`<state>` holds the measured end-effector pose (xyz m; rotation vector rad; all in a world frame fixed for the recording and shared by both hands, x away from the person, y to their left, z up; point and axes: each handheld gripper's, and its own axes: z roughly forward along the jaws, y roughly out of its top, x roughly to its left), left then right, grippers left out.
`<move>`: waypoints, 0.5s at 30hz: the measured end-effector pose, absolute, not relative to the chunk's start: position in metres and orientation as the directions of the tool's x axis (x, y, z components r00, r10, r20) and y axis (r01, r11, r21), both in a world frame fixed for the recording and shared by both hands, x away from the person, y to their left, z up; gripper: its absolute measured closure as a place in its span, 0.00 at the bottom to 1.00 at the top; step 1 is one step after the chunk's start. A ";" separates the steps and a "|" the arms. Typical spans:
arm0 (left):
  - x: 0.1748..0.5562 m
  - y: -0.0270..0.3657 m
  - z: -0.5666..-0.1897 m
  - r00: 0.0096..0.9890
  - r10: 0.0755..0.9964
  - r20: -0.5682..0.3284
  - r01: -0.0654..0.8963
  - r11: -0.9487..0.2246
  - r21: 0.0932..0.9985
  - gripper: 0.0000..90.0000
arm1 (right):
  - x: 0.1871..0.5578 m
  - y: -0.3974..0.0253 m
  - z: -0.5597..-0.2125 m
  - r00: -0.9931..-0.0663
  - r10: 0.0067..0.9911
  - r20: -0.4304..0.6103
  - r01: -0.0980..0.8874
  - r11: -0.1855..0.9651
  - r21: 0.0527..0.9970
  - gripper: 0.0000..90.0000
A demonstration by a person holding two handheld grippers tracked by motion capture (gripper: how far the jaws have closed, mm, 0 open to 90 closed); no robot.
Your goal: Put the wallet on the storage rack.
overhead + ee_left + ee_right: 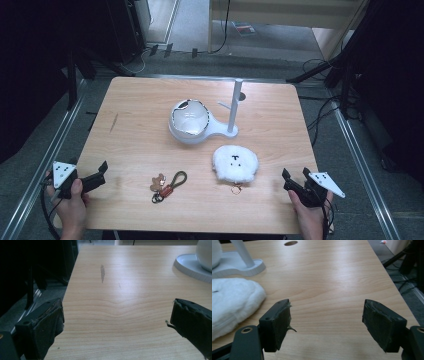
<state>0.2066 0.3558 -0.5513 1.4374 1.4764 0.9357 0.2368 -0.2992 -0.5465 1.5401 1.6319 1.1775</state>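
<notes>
A white fluffy plush charm (235, 163) with a small face lies right of the table's middle; its edge shows in the right gripper view (232, 303). Left of it lies a keychain (167, 186) with a brown bear figure and a dark loop. Behind both stands a white stand (232, 107) with an upright post, a side peg and a round bowl-like part (190, 120). My left gripper (92, 175) is open at the front left corner with nothing between its jaws. My right gripper (295, 176) is open at the front right, just right of the plush.
The wooden table (140, 100) has a dark streak (102, 273) at its left and a round hole (290, 243) at the back. Metal rails (55, 145) run along both sides. Cables and black stands crowd the floor beyond the right edge (345, 95).
</notes>
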 end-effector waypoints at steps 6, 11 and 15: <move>0.211 0.359 -0.551 -0.003 0.995 -0.096 0.386 0.090 0.918 0.00 | 0.237 -0.302 -0.547 -0.164 0.969 0.186 0.463 -0.091 0.882 0.32; 0.211 0.353 -0.551 0.025 0.999 -0.047 0.404 0.033 0.914 0.00 | 0.241 -0.285 -0.540 -0.216 0.966 0.145 0.514 -0.014 0.858 0.39; 0.211 0.351 -0.551 0.031 0.999 -0.037 0.412 0.021 0.911 0.00 | 0.242 -0.273 -0.534 -0.258 0.953 0.160 0.534 0.003 0.845 0.43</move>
